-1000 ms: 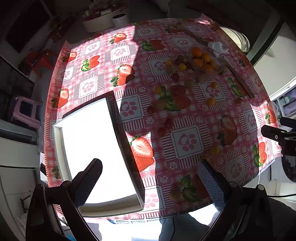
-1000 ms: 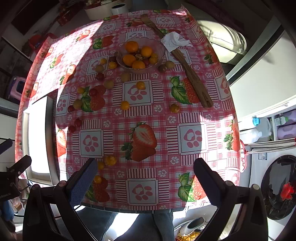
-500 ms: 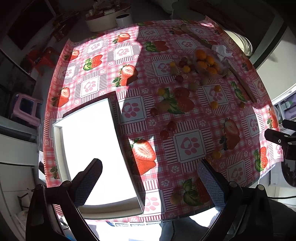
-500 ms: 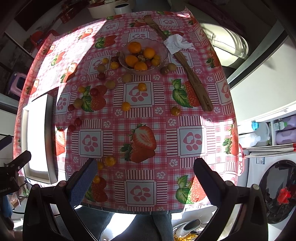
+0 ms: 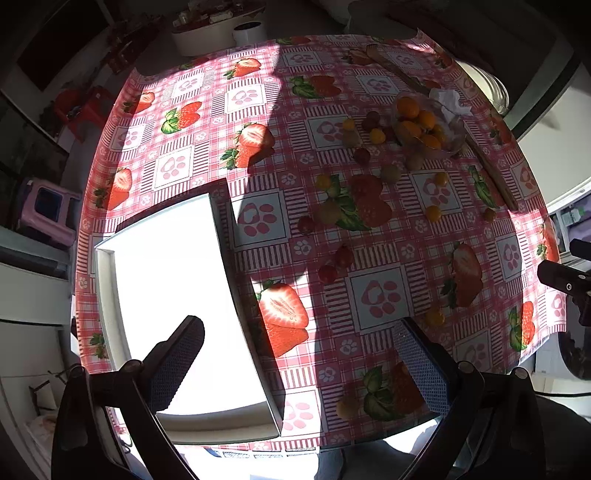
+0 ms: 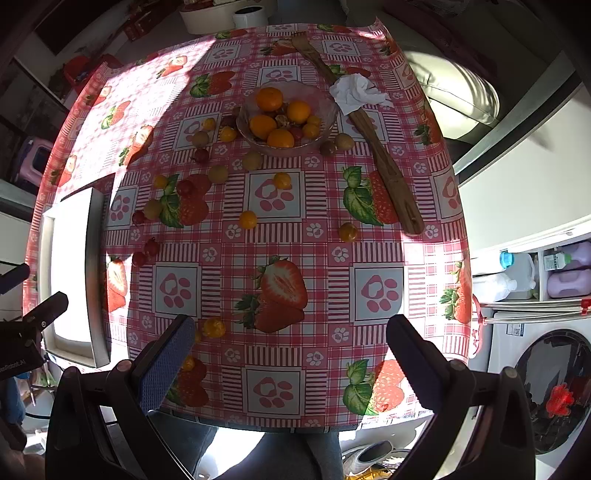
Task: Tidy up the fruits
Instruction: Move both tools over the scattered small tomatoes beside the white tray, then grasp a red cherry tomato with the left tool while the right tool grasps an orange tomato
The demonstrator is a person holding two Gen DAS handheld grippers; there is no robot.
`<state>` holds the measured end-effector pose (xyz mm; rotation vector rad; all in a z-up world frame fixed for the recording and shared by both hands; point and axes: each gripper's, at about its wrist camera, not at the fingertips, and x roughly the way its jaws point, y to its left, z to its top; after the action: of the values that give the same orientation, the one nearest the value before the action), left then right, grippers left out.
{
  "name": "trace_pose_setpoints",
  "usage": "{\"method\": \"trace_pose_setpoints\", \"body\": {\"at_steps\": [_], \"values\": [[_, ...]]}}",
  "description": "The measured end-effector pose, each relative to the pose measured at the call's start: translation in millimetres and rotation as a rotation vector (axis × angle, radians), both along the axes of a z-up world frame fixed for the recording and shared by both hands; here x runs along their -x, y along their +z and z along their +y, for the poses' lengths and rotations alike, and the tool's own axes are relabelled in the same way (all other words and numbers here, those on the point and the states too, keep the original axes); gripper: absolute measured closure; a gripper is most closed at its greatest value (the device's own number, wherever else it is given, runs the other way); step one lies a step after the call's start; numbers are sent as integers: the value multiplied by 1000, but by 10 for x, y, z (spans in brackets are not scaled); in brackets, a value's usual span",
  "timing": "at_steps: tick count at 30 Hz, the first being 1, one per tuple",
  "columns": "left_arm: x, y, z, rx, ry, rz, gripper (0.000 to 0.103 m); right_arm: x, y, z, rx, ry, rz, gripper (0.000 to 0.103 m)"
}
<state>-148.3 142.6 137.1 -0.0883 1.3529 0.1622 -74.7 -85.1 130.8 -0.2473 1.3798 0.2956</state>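
Several small yellow, orange and dark red fruits lie scattered on a strawberry-print tablecloth [image 6: 280,229]. A glass bowl [image 6: 328,110] holds several oranges at the far side; it also shows in the left wrist view [image 5: 456,138]. A white tray [image 5: 107,295] sits empty at the table's left front; it also shows in the right wrist view [image 6: 46,258]. My left gripper [image 5: 295,354] is open and empty, high above the tray's right edge. My right gripper [image 6: 291,350] is open and empty, high above the table's front edge. A yellow fruit [image 6: 214,327] lies near its left finger.
A long wooden utensil [image 6: 384,162] and a crumpled white tissue [image 6: 356,92] lie right of the bowl. A washing machine [image 6: 546,387] and a shelf with bottles [image 6: 565,273] stand at the right. A white pot [image 5: 247,31] stands beyond the table.
Both grippers have drawn slightly back and up from the table, so the whole table shows a little smaller. Both stay open. No fruit has moved.
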Motion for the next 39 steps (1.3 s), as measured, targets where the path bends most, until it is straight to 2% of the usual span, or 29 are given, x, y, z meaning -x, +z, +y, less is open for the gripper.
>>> {"method": "trace_pose_setpoints", "body": {"at_steps": [9, 13, 19, 25, 32, 35, 39], "values": [[-32, -103, 10, 10, 8, 12, 0, -40, -29, 12, -4, 14, 10, 0], [-41, -237, 19, 19, 8, 33, 0, -44, -116, 47, -15, 9, 29, 0], [-110, -486, -15, 16, -4, 52, 0, -20, -414, 167, -40, -5, 86, 0], [-291, -798, -79, -14, -25, 44, 0, -98, -761, 260, -23, -2, 116, 0], [-439, -1127, -138, -26, -22, 27, 0, -402, -1082, 401, -12, 6, 66, 0], [-470, -1238, -167, -22, -32, 40, 16, -532, -1173, 473, -9, 8, 36, 0], [-494, -1285, -142, 5, -20, 26, 16, -653, -1242, 559, -22, -3, 17, 8]]}}
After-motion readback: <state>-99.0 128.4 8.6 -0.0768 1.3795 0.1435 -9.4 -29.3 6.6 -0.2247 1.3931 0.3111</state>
